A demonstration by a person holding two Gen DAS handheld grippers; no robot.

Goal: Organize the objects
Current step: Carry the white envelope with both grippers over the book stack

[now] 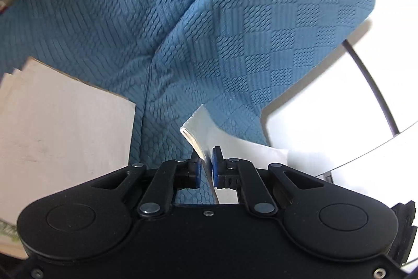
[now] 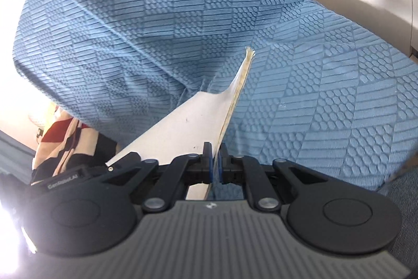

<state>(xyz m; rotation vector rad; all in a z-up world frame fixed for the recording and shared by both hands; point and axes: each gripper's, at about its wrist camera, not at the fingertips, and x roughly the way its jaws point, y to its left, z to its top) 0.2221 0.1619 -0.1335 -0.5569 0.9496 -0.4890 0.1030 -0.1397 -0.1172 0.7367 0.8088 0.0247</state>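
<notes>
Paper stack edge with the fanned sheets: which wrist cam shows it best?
Right wrist: the paper stack rises from the shut right gripper, sheet edges fanned. Left wrist shows only a short curled corner in the shut left gripper.

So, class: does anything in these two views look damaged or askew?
Yes. The thin white booklet clamped in the right gripper bends, its far corner frayed and yellowed. The left gripper pinches white sheets too.

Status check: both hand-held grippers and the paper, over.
Left hand-held gripper shut on thin white paper stack. Right hand-held gripper shut on paper stack too. Blue textured sofa cover behind; nothing in the way.
</notes>
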